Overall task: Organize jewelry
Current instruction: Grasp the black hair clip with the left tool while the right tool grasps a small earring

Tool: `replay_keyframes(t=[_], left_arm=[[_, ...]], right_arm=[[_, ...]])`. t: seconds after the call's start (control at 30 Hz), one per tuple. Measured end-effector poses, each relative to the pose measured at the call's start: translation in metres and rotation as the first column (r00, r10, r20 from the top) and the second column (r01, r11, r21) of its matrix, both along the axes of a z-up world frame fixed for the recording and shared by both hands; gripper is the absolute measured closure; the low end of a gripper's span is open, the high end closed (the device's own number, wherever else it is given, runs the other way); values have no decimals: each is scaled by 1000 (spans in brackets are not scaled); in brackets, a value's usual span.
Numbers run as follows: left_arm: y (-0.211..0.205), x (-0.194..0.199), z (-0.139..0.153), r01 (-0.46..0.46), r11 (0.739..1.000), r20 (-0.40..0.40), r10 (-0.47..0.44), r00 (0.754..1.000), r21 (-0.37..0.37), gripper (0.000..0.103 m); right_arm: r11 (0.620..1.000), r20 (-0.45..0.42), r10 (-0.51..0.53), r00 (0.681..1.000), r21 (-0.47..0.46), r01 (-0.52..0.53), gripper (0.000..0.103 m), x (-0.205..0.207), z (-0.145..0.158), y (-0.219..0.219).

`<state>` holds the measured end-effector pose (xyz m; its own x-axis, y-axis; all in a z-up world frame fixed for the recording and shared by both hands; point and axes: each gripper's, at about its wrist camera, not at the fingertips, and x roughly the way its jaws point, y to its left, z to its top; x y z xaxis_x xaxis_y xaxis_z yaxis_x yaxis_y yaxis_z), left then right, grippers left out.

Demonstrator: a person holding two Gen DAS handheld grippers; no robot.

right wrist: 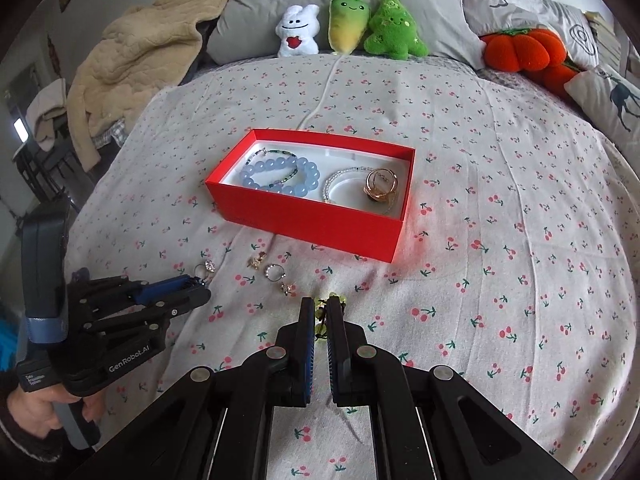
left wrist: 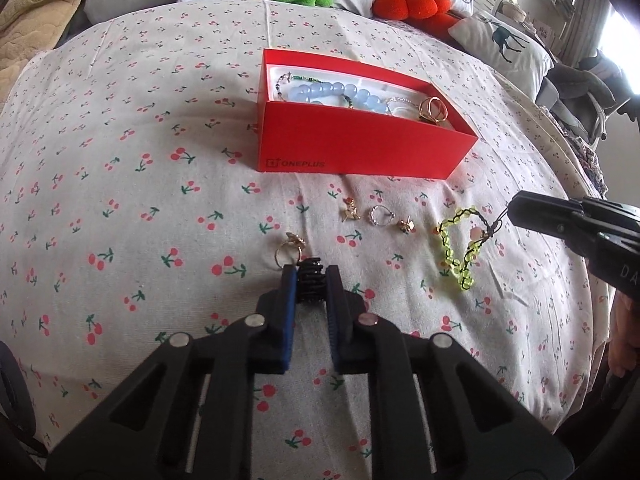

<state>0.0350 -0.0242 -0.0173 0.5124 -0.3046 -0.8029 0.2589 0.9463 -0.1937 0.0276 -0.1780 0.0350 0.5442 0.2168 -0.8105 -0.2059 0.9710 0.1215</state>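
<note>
Left gripper [left wrist: 311, 276]: jaws drawn narrow and clamped on a small black toothed plastic hair claw [left wrist: 309, 285], just above the cherry-print cotton bedsheet [left wrist: 120, 184].
Right gripper [right wrist: 319, 309]: jaws pressed together on the dark cord of a yellow-green beaded bracelet [left wrist: 460, 248], whose beads hang from the tips down to the sheet.
Hand [right wrist: 36, 412]: a person's hand grips the left gripper's handle at the lower left of the right wrist view.
Box: an open red cardboard box [left wrist: 360, 148] with a white lining sits on the sheet beyond both grippers.
Inside the box: a pale blue round-bead bracelet [right wrist: 280, 176], a thin green-beaded chain [right wrist: 280, 155], a small clear-bead bracelet [right wrist: 340, 184] and gold rings [right wrist: 382, 186].
Loose pieces: a gold ring with a small ornament [left wrist: 289, 249] lies just beside the left gripper's tips; a gold charm [left wrist: 350, 210], a silver stone-set ring [left wrist: 380, 215] and a small gold stud [left wrist: 407, 225] lie in a row between the box and the grippers.
Background: plush toys and pillows line the head of the bed.
</note>
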Motion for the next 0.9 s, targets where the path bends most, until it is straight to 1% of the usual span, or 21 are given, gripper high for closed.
replay_keyframes(t=[0.23, 0.6, 0.9], left_arm=[[5, -1, 4, -1, 1000, -2, 1, 1000, -2, 88], [19, -2, 27, -2, 998, 15, 3, 1000, -56, 89], [30, 0, 44, -3, 985, -6, 2, 1000, -174, 89]], right_arm=[[1000, 7, 7, 1000, 5, -7, 97, 2, 4, 0], [999, 58, -4, 998, 52, 1, 97, 2, 31, -5], [996, 88, -15, 996, 87, 7, 97, 4, 49, -8]])
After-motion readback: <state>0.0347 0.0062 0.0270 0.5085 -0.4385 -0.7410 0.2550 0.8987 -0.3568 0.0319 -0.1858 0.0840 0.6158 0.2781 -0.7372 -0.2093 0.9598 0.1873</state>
